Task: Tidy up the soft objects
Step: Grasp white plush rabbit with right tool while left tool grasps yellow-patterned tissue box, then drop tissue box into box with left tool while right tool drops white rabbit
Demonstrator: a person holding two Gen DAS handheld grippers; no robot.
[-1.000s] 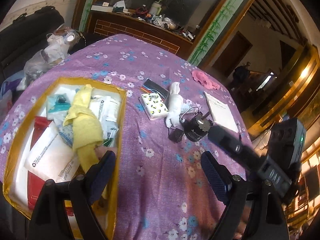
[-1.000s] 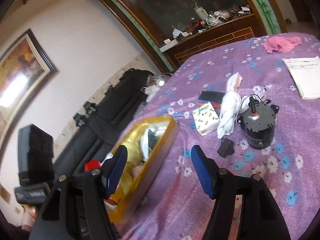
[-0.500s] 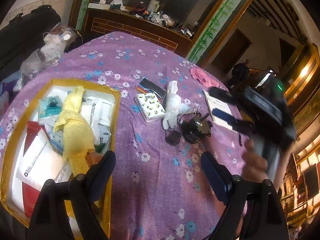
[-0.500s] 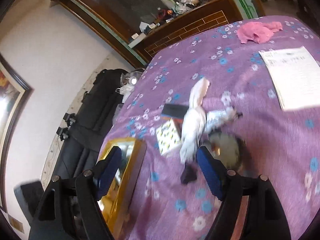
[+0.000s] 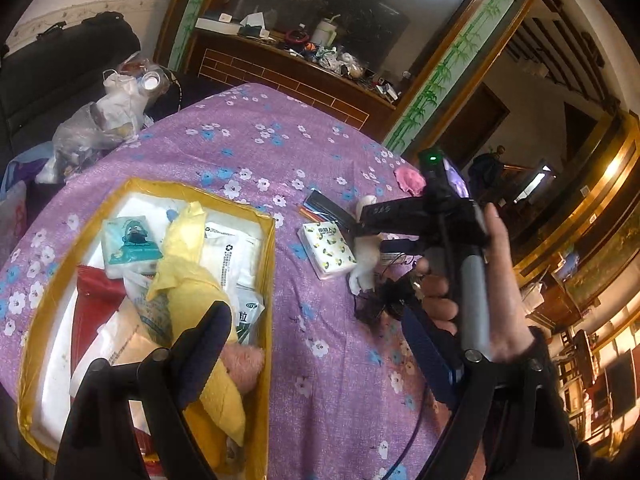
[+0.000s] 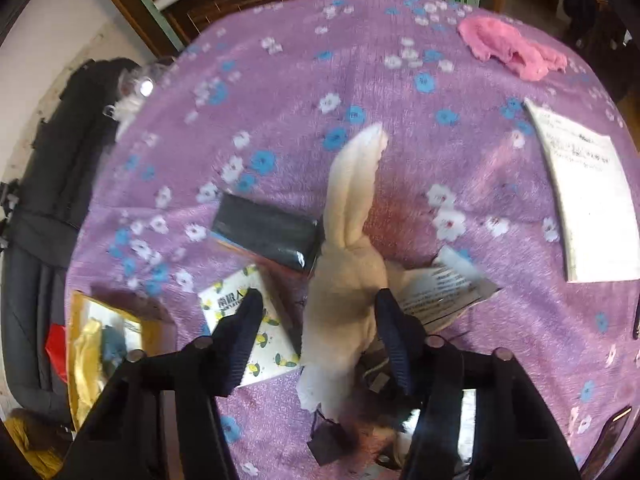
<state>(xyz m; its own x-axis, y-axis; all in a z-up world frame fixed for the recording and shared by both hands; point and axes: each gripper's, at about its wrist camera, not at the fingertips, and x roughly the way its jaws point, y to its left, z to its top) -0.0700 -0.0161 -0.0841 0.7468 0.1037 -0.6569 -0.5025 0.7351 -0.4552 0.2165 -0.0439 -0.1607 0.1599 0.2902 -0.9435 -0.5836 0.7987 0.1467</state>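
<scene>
Right now my right gripper (image 6: 316, 320) points steeply down over the white plush toy (image 6: 344, 280), its jaws closing with the toy's body between them; the pads do not look pressed on it yet, though the picture is blurred. That toy lies near the middle of the purple flowered tablecloth (image 6: 280, 100), one long ear stretched toward the far edge. Just to its left sit a tissue pack with a lemon print (image 6: 264, 332) and a dark flat pack (image 6: 268, 232); a paper leaflet (image 6: 444, 284) pokes out on its right. A pink cloth (image 6: 512, 50) lies well apart near the far right edge of the table, and a sheet of white paper (image 6: 588, 208) rests by the right edge.

My left gripper (image 5: 316, 344) hangs wide open with nothing between its fingers, over the edge of the yellow-rimmed box (image 5: 269, 264) at the table's left side. Inside the box a yellow cloth (image 5: 192, 280) drapes across white packets (image 5: 236, 256), a small teal tissue pack (image 5: 128, 246) and something red (image 5: 94, 300), with a pinkish fuzzy thing (image 5: 244, 364) beside the cloth's near end. My right hand (image 5: 492, 292) shows from the left wrist view, wrapped around its gripper's handle
</scene>
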